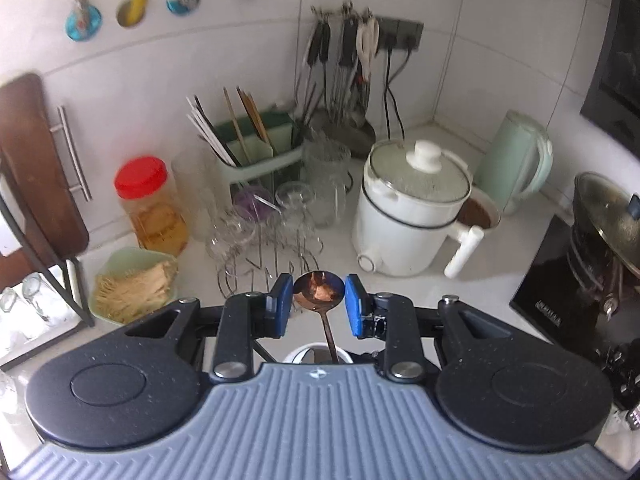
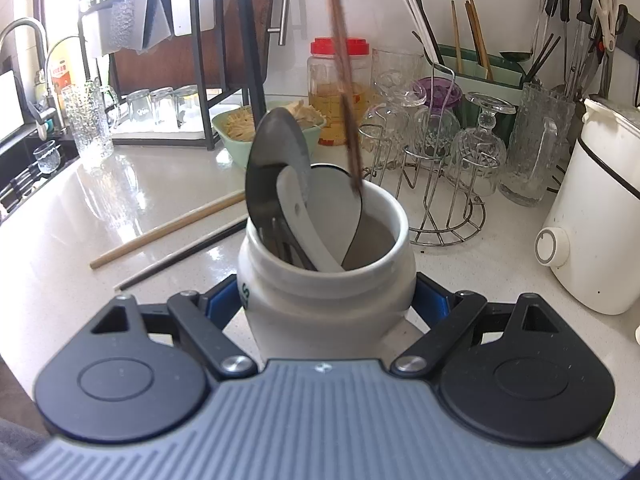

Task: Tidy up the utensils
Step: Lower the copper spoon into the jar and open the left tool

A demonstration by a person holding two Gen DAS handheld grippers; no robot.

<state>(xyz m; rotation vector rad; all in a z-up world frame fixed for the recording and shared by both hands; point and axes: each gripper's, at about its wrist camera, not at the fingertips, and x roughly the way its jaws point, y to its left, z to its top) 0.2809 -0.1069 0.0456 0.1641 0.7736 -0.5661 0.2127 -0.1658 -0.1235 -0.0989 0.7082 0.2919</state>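
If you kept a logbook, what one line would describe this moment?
left gripper: open around spoon | spoon handle in white jar | right gripper: gripping jar | two chopsticks on counter

Left wrist view: high above the white jar point(image 1: 318, 354), looking steeply down and toward the tiled corner behind it. Right wrist view: low, close against the white jar point(image 2: 326, 264), facing level across the worktop point(image 2: 80, 220) toward the wall. Shared: the jar, red-lidded bottle point(image 1: 150, 204) point(image 2: 340, 88), glass rack point(image 1: 272, 240) point(image 2: 440, 160), white cooker point(image 1: 412, 216) point(image 2: 600, 220).
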